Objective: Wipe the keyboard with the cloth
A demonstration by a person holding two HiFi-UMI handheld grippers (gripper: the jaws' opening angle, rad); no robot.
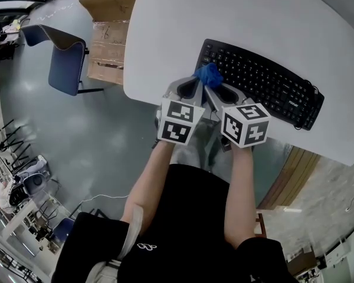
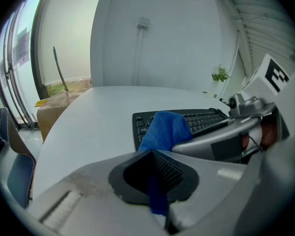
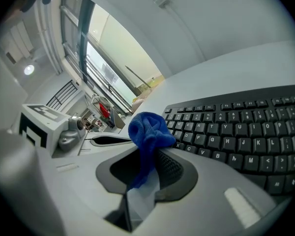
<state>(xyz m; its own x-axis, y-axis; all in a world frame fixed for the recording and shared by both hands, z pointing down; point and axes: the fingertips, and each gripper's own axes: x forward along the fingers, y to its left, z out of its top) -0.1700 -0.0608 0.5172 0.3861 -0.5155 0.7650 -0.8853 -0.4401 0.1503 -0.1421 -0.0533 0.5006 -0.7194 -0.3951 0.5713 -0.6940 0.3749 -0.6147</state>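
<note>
A black keyboard (image 1: 262, 81) lies slantwise on the white table (image 1: 183, 22), near its front edge. A bunched blue cloth (image 1: 209, 74) sits just above the keyboard's left end. Both grippers meet at it: my left gripper (image 1: 193, 87) and my right gripper (image 1: 219, 91) are each shut on the cloth, side by side. In the left gripper view the cloth (image 2: 164, 129) rises out of the closed jaws (image 2: 155, 178) in front of the keyboard (image 2: 196, 119). In the right gripper view the cloth (image 3: 146, 132) stands between the jaws (image 3: 145, 173) by the keyboard's (image 3: 241, 127) left keys.
Cardboard boxes (image 1: 109, 28) and a blue chair (image 1: 66, 63) stand on the floor left of the table. The table's front edge runs just under the grippers. A wooden panel (image 1: 292, 175) is below the table at right. A cable leaves the keyboard's right end.
</note>
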